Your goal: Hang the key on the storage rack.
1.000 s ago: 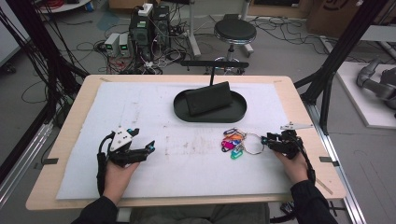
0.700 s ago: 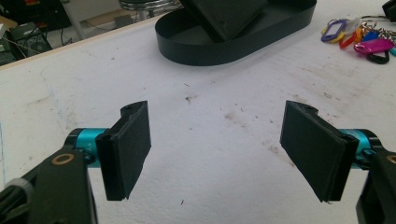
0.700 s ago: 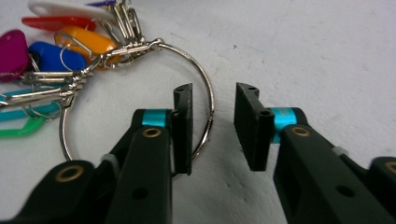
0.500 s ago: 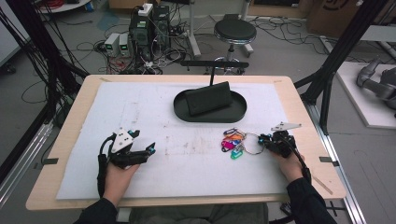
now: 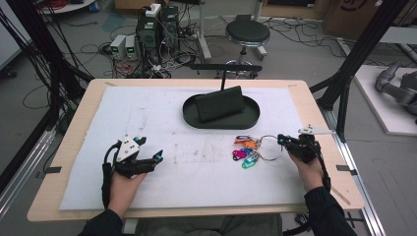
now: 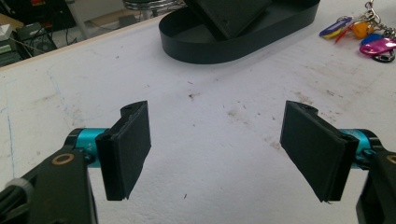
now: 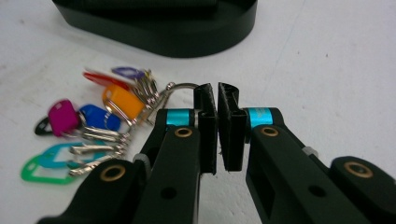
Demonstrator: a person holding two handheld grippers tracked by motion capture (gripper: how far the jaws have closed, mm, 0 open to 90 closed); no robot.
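Change since the earlier frames: the right gripper (image 5: 284, 141) advances along the white foam mat (image 5: 162, 113) from the table's right edge to the large steel key ring (image 5: 268, 147); the bunch itself does not shift. The left gripper (image 5: 158, 157) remains in its place near the front-left part of the table.

Right gripper, present state: jaws pressed nearly together at the ring's right-hand arc. In the right gripper view (image 7: 217, 95) the thin wire of the ring (image 7: 180, 85) runs into the narrow slit between the pads; whether it is truly pinched or only lies against them cannot be told. Judgement: the grasp on the ring is being made or just made, with lifting yet to come.

Left gripper, present state: jaws spread wide (image 6: 215, 149), nothing between them, hovering low over bare mat.

Item: bunch of keys on one steel ring, with coloured plastic tags (image 5: 245, 150) — orange, red, blue, magenta, teal, green — fanned flat on the mat to the ring's left. Location: right-front part of the table, just in front of the black oval plastic tray (image 5: 189, 109), apart from it. The tray holds a black rectangular case (image 5: 219, 104), tilted.
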